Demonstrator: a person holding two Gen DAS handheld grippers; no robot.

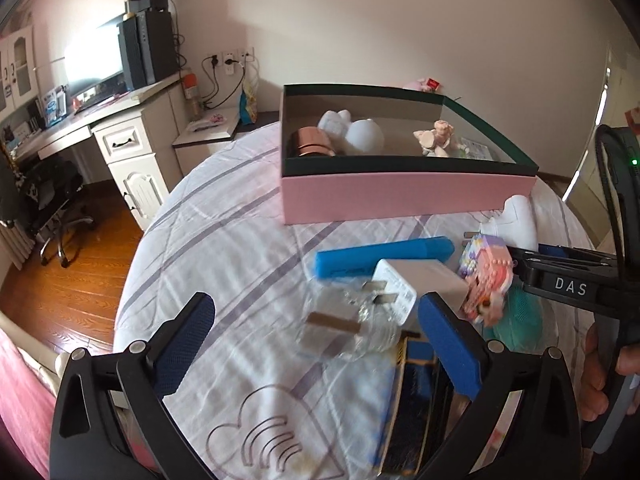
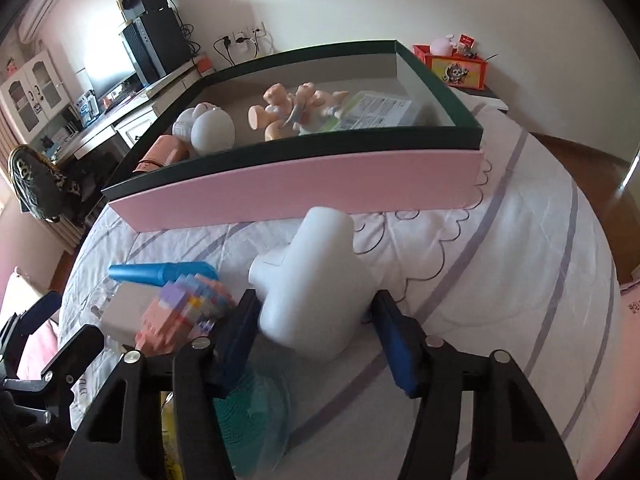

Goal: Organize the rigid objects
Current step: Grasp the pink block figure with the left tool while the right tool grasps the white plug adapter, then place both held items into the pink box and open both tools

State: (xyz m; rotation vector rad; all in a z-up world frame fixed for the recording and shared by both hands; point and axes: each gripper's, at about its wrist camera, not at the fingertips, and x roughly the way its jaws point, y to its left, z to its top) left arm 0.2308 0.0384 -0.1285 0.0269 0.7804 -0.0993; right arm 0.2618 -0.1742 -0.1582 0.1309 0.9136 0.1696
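Observation:
My left gripper [image 1: 316,304] is open wide above a clear glass bottle [image 1: 348,328] and a white plug charger [image 1: 416,280] on the bed. Beside them lie a blue tube [image 1: 380,258] and a pink block toy [image 1: 488,280]. My right gripper [image 2: 318,300] straddles a white T-shaped device [image 2: 316,272]. Its left pad is against the device and a thin gap shows at the right pad. The pink box [image 2: 300,188] with a dark green rim stands just beyond, holding a white round figure [image 2: 212,132], a pink figurine [image 2: 288,112] and a rose-gold cylinder [image 1: 312,142].
A teal round item [image 1: 520,320] and a dark book with a yellow edge [image 1: 416,400] lie under the grippers. A desk [image 1: 120,120] and an office chair [image 1: 56,200] stand at the left past the bed's edge. A red box [image 2: 456,68] sits behind the pink box.

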